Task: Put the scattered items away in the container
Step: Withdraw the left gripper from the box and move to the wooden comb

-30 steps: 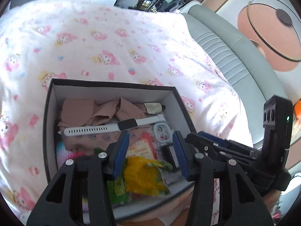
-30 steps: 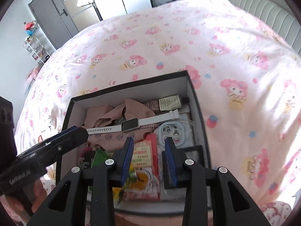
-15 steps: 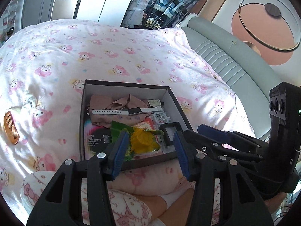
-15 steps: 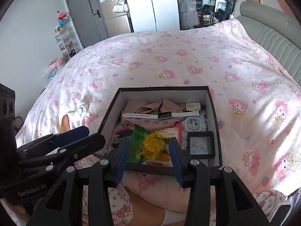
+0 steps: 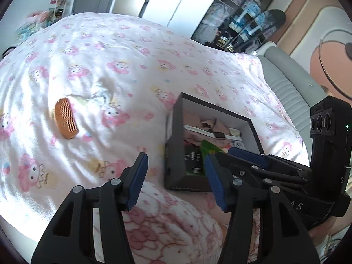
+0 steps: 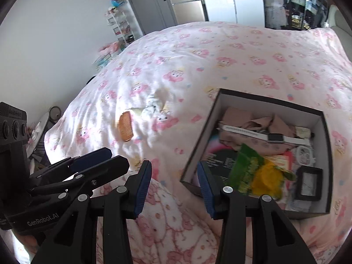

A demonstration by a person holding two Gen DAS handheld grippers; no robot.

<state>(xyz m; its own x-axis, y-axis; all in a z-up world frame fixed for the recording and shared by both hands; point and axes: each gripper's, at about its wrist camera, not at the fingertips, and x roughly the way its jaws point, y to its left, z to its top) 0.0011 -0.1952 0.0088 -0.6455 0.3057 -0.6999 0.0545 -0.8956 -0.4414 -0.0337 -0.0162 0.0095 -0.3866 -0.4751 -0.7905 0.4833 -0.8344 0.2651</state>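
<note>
A black box [image 6: 203,140] with white inner walls sits on the bed at the right. It holds a green and yellow snack packet [image 6: 257,171], a white-strapped watch [image 6: 272,137], beige cloth and a small black frame [image 6: 308,182]. An orange comb [image 5: 66,118] lies loose on the quilt to the left, also seen as the comb [image 6: 125,126]. A small crumpled white cloth [image 6: 154,107] lies beside it. My left gripper [image 5: 177,178] hovers left of the box [image 5: 173,149]; its jaws are opening, with nothing between them. My right gripper [image 6: 173,183] is open and empty by the box's near left corner.
The quilt [image 5: 123,70] is white with pink cartoon prints. A person's knee in pink patterned trousers [image 5: 176,231] lies just under both grippers. A grey padded headboard [image 5: 292,88] runs along the right. Shelves and a grey door [image 6: 154,2] stand beyond the bed.
Both grippers have pulled back from over the box and swung left. The box now sits to the right and the comb has come into view. The packet stays in the box.
</note>
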